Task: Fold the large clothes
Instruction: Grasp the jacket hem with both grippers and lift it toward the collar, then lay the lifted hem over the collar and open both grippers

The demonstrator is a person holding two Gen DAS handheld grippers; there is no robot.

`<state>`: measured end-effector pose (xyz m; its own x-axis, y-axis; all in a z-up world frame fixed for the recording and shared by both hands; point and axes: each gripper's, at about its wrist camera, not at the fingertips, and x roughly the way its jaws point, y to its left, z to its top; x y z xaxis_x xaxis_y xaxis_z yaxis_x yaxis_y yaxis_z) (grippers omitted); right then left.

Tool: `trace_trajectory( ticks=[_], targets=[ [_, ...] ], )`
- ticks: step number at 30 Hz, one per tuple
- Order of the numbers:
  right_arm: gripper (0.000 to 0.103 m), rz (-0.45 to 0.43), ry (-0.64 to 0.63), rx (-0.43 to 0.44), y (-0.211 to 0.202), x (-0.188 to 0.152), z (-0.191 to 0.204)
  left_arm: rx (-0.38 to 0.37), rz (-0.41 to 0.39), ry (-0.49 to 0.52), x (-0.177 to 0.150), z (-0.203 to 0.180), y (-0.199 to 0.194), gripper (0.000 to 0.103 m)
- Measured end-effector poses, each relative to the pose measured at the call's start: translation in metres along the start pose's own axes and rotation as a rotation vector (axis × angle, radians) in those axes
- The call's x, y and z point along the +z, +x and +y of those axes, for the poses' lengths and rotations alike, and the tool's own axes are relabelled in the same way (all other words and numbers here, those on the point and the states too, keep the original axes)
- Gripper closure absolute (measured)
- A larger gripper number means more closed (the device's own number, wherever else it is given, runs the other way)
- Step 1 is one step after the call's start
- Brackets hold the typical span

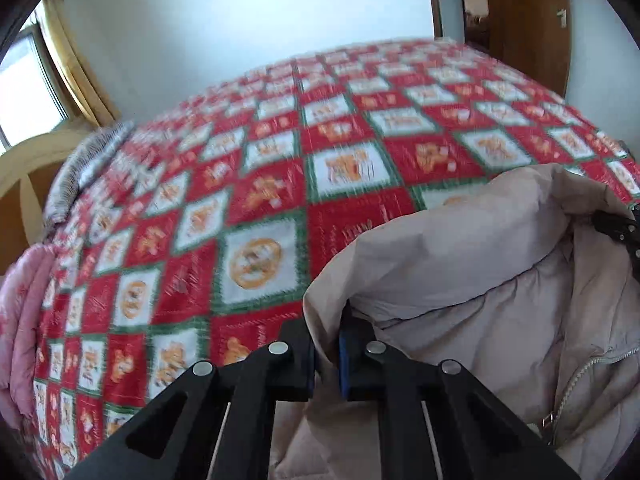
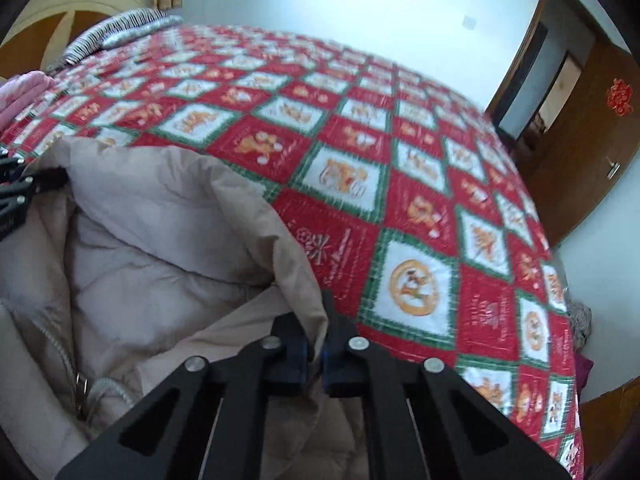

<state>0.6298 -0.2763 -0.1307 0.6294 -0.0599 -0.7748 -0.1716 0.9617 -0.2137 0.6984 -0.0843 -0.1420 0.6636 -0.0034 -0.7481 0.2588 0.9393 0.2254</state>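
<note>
**Premises: domestic bedroom**

A bed under a red, green and white patterned cover fills the room. Striped pillow against a wooden headboard. Curtained window, wooden door bearing a red ornament, probably paper.

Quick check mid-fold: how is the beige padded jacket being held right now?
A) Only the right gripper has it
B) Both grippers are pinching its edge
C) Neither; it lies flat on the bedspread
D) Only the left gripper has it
B: the left gripper and the right gripper each have a fold of the beige jacket pinched between closed fingers, holding it up over the red checked bedspread.
</note>
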Motion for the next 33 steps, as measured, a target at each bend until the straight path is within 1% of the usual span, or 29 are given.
trace_trajectory(
  ticks=[2,3,7,11,15,17,20,23,25,26,27,29,31,32,33],
  targets=[
    [0.099,-0.025,0.011,-0.004,-0.013,-0.008,-0.006,-0.015,-0.037,0.004,-0.007,0.003,-0.015,0.096],
    [0.099,-0.028,0.013,-0.004,-0.016,-0.012,-0.007,-0.024,-0.043,0.002,-0.011,0.005,-0.02,0.097],
    [0.099,-0.009,0.03,0.003,-0.016,-0.03,-0.01,-0.048,-0.04,0.012,-0.037,0.005,-0.031,0.1],
    [0.1,0.007,0.027,-0.003,-0.013,-0.043,-0.004,-0.034,-0.009,0.028,-0.061,0.002,-0.027,0.101],
    [0.1,0.027,0.017,-0.015,-0.014,-0.054,0.001,-0.044,0.023,0.032,-0.076,0.0,-0.021,0.101],
    [0.1,0.05,0.003,-0.03,-0.01,-0.057,0.003,-0.044,0.035,0.058,-0.081,-0.005,-0.018,0.101],
    [0.1,0.079,-0.03,-0.053,-0.006,-0.06,0.008,-0.02,0.041,0.104,-0.088,-0.013,-0.012,0.101],
    [0.099,0.099,-0.021,-0.037,-0.012,-0.06,0.006,0.0,0.039,0.115,-0.089,-0.016,-0.01,0.101],
    [0.085,0.098,0.018,-0.02,-0.025,-0.06,-0.003,-0.004,0.041,0.107,-0.089,-0.014,-0.01,0.101],
    [0.069,0.096,0.036,-0.019,-0.033,-0.06,-0.008,-0.006,0.04,0.105,-0.089,-0.014,-0.01,0.101],
    [0.058,0.08,0.06,-0.024,-0.045,-0.059,-0.014,-0.007,0.039,0.104,-0.09,-0.013,-0.01,0.101],
    [0.054,0.032,0.104,-0.022,-0.066,-0.057,-0.02,-0.007,0.036,0.105,-0.09,-0.013,-0.011,0.101],
    [0.054,-0.022,0.179,-0.005,-0.083,-0.047,-0.025,-0.003,0.037,0.109,-0.089,-0.014,-0.011,0.101],
    [0.052,-0.043,0.223,0.018,-0.086,-0.041,-0.027,-0.001,0.038,0.112,-0.089,-0.015,-0.011,0.101],
    [0.048,-0.059,0.257,0.048,-0.085,-0.034,-0.026,0.003,0.037,0.115,-0.089,-0.016,-0.011,0.101]
  ],
)
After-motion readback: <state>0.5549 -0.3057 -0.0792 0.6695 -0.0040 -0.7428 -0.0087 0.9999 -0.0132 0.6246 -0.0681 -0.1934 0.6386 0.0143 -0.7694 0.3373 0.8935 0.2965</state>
